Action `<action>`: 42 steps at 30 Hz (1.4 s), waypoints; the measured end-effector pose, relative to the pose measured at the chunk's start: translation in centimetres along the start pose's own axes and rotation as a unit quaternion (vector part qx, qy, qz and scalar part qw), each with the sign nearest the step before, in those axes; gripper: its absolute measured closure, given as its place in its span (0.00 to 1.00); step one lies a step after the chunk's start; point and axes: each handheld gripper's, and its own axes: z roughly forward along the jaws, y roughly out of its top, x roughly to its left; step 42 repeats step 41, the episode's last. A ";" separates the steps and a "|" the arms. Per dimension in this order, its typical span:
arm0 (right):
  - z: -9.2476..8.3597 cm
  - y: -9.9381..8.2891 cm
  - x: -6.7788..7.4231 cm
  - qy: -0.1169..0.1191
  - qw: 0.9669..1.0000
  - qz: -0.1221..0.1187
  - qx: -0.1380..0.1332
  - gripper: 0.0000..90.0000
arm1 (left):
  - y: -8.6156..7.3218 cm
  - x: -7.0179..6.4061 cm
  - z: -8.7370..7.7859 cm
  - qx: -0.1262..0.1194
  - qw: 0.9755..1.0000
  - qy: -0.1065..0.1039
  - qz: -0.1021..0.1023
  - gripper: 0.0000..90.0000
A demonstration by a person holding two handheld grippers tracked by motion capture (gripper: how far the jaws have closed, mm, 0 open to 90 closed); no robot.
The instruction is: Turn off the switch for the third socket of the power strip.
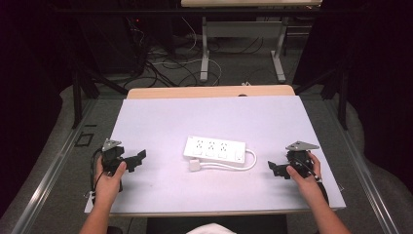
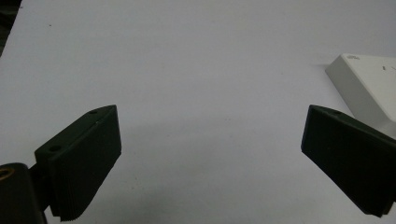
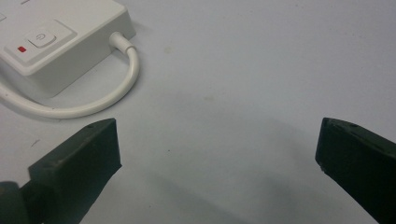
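High view first: a white table (image 1: pixel 160 117) spreads ahead of me, and I hold a black two-jaw gripper in each hand above its near part. Between the two grippers, a little farther from me than either, lies a white power strip (image 1: pixel 214 148), long and flat, with three groups of sockets on top. Its white cord (image 1: pixel 249 163) leaves the end nearer my right gripper, loops round and runs back along the near side of the strip to a small white plug (image 1: pixel 195 165) lying just in front of the strip's other end.

My left gripper (image 1: pixel 139 158) is held in my left hand (image 1: pixel 109 178), its jaws pointing inward toward the strip, well apart from it. From the left gripper view, my left gripper (image 2: pixel 210 149) has its two black jaws spread wide with bare table between them. They hold nothing. One corner of the power strip (image 2: pixel 369 84) shows beyond the jaw on the right of that view.

My right gripper (image 1: pixel 273 168) sits in my right hand (image 1: pixel 304 175), jaws also pointing inward, near the cord's loop but not touching it. From the right gripper view, my right gripper (image 3: pixel 217 154) likewise has its jaws wide apart over bare table, gripping nothing. Ahead of the jaw on the left of that view lies the end of the power strip (image 3: pixel 79 28). The cord (image 3: pixel 126 79) curves out of that end toward me. On top of the strip is a square switch (image 3: pixel 42 38), with a small red mark (image 3: pixel 20 49) beside it.
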 end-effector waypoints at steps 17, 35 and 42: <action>0.1 -0.1 -0.1 0.002 1.000 0.001 0.002 0.00 | -1.0 1.0 0.1 0.011 1.000 0.009 -0.013 0.06; 0.2 -0.1 -0.3 0.003 1.000 0.003 0.004 0.00 | -1.5 0.6 1.0 0.017 1.000 0.003 -0.012 0.07; 0.3 -0.2 -0.4 0.000 1.000 0.009 0.006 0.00 | -1.5 0.6 1.1 0.016 1.000 0.004 -0.011 0.07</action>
